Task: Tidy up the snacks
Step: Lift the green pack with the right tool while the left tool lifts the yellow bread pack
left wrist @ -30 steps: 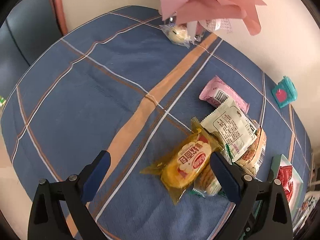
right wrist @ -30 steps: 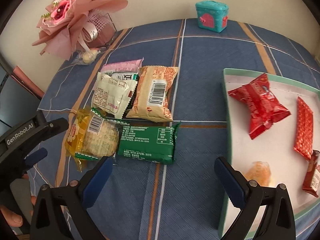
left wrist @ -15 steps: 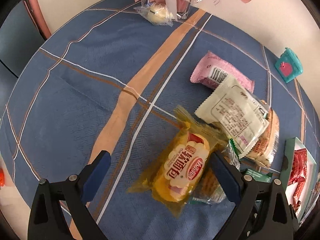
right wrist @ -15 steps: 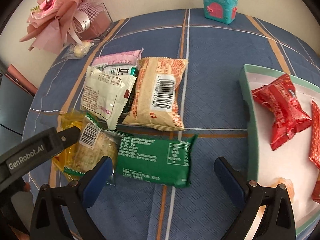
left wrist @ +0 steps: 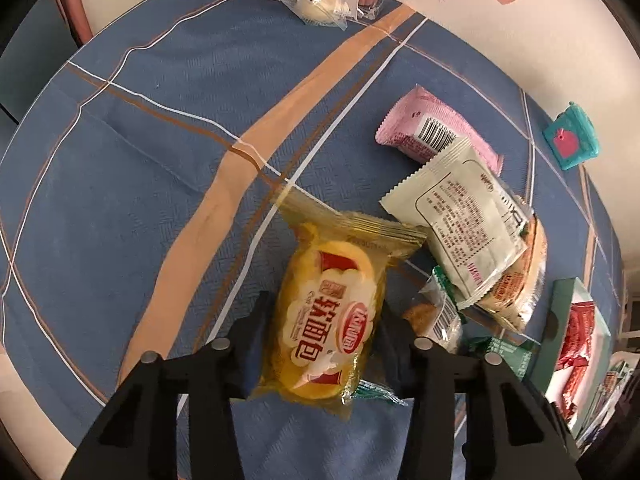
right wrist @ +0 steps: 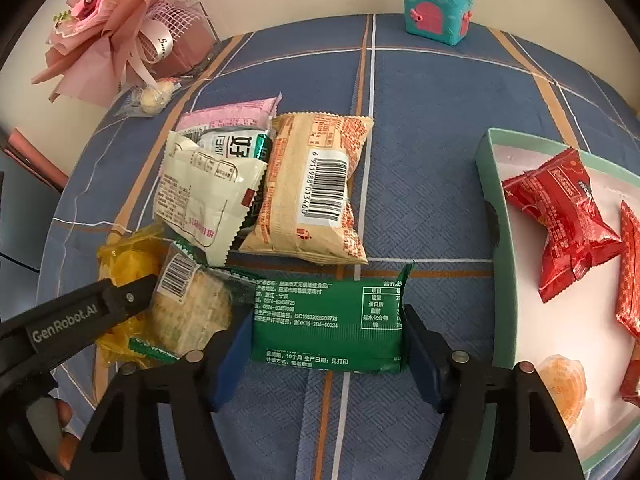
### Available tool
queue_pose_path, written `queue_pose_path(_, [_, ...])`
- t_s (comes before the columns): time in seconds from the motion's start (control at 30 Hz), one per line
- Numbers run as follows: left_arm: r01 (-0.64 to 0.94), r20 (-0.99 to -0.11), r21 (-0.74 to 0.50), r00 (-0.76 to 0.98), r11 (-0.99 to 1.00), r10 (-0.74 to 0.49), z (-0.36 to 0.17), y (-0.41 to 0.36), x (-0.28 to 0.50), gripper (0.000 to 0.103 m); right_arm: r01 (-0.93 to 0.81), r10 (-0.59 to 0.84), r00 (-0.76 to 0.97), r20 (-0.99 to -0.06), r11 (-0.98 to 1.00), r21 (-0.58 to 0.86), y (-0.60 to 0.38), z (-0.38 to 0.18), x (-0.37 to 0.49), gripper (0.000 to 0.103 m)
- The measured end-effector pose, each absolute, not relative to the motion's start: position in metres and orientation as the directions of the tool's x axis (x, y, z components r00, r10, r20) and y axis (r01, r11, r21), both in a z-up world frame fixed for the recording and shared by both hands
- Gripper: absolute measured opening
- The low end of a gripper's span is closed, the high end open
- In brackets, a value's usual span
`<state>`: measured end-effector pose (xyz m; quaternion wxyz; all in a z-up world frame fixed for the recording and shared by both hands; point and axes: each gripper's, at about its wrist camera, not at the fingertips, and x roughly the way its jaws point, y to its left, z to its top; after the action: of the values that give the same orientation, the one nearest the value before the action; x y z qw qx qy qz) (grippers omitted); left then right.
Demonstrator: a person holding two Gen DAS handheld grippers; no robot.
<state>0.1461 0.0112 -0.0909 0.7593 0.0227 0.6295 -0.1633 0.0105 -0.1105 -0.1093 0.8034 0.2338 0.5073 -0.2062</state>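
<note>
Claws on two snack packs

The left claw (left wrist: 322,340) clamps the yellow bread pack (left wrist: 332,312) on the bench (left wrist: 140,168). The right claw (right wrist: 326,344) brackets the green pack (right wrist: 328,320), pads touching its ends, beside the tray (right wrist: 502,280) holding red packs (right wrist: 560,216).

A blue woven tablecloth (right wrist: 420,128) crossed by tan bands and thin white and brown lines covers the table. The translucent yellow bread packet (left wrist: 332,316) bears a white cloud shape, red lettering and a red oval logo. The flat green foil packet (right wrist: 328,316) carries white print. The tan crinkled snack bag (right wrist: 316,188) has orange-red print and a white barcode panel. The cream sachet (right wrist: 200,196) shows dark text; the pink wrapper (left wrist: 432,132) has a white barcode. Glossy red packets (right wrist: 560,216) lie in a mint-green tray with a white floor (right wrist: 492,216). A teal toy chest (right wrist: 436,8) has a pink door.
</note>
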Motion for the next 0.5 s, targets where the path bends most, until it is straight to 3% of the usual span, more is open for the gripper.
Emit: queue_pose_path(0.5, [0.256, -0.918, -0.201, 0.288, 0.946, -0.273, -0.035, 0.025, 0.133, 0.043, 0.596, -0.091, 0.431, -0.898, 0.775, 0.208, -0.124, -0.069, -0.029, 0.07])
